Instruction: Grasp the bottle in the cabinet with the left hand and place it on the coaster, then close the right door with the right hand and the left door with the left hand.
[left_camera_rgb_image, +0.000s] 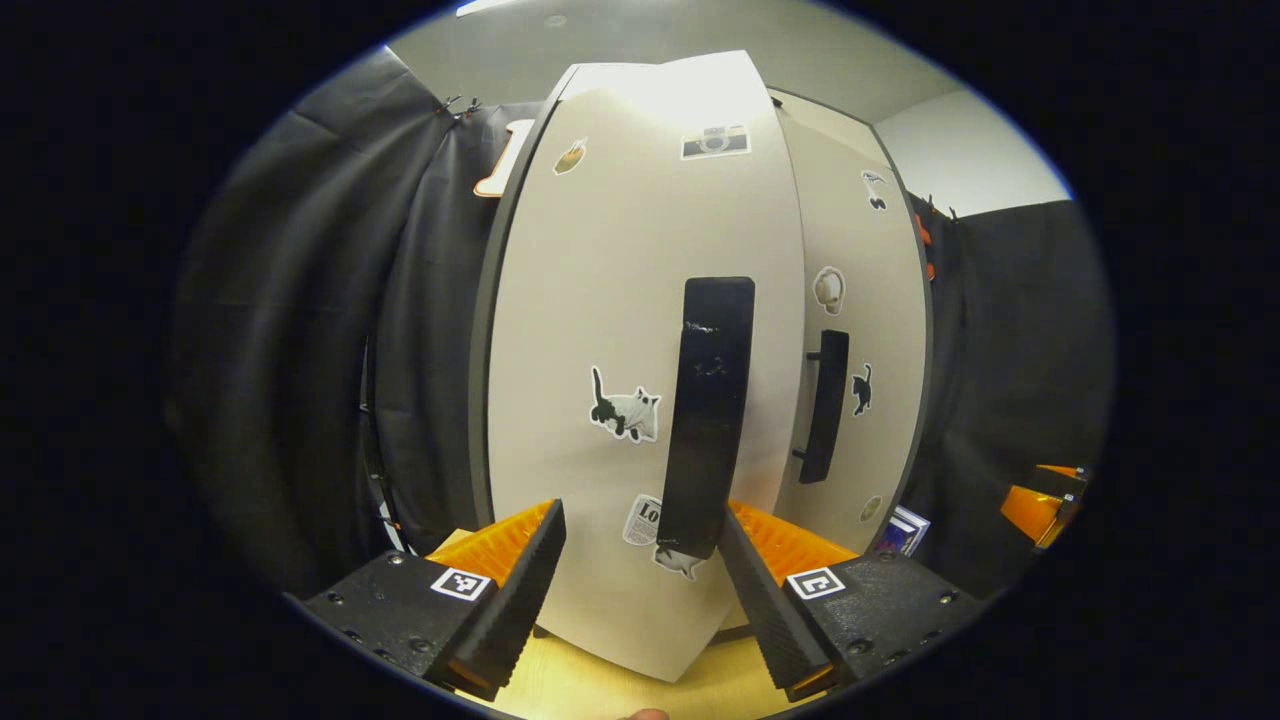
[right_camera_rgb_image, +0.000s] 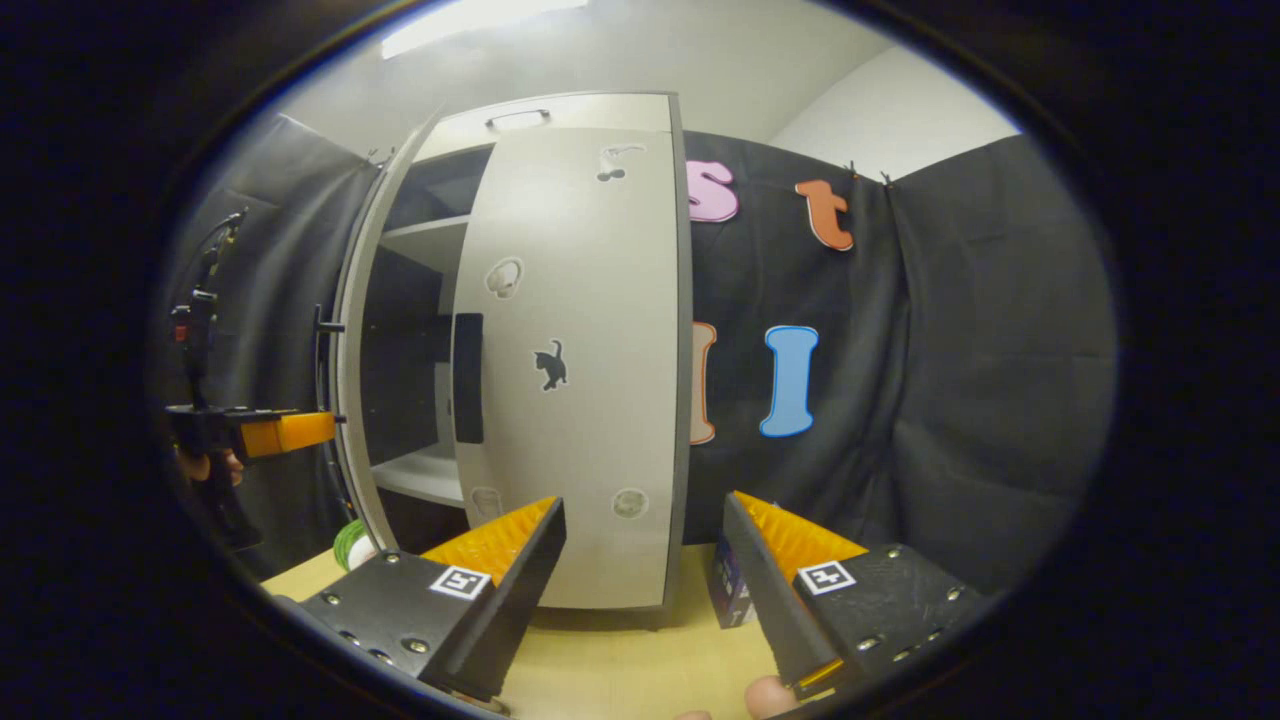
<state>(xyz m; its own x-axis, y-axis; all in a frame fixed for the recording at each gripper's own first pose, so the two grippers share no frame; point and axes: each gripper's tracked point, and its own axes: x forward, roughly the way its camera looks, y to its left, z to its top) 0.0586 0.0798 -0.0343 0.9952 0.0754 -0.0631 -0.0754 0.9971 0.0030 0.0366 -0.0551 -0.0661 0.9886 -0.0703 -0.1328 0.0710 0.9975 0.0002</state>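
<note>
The cabinet (right_camera_rgb_image: 570, 350) stands on the pale wooden surface (right_camera_rgb_image: 620, 660), against the black cloth wall. In the right gripper view its right door (right_camera_rgb_image: 590, 380) lies flat across the front and looks closed, or very nearly so. The left door (left_camera_rgb_image: 630, 380) is still ajar, with dark shelves (right_camera_rgb_image: 425, 240) visible in the gap between the two.

In the left gripper view the left door faces the camera at close range, with its black handle (left_camera_rgb_image: 705, 420) rising between the fingers of the left tongs (left_camera_rgb_image: 640, 560). These tongs are released, the jaws spread wide and gripping nothing. The right finger sits just beside the handle's lower end; contact cannot be confirmed. The right tongs (right_camera_rgb_image: 640, 560) are likewise released and empty, held back from the closed door. The left tongs also appear at the left edge of the right gripper view (right_camera_rgb_image: 280, 432), held by a hand.

The bottle cannot be confirmed in either view. A small green and white object (right_camera_rgb_image: 352, 545) sits on the surface beside the foot of the left door; whether it is the bottle or coaster cannot be told.

Judgement: the last step, shutting the left door, is in hand. Risks:
- a finger snagging on the handle, dragging the door back open;
- a hard push rocking the cabinet.

A small blue box (right_camera_rgb_image: 728, 590) lies at the cabinet's right foot, clear of the left door's swing.
</note>
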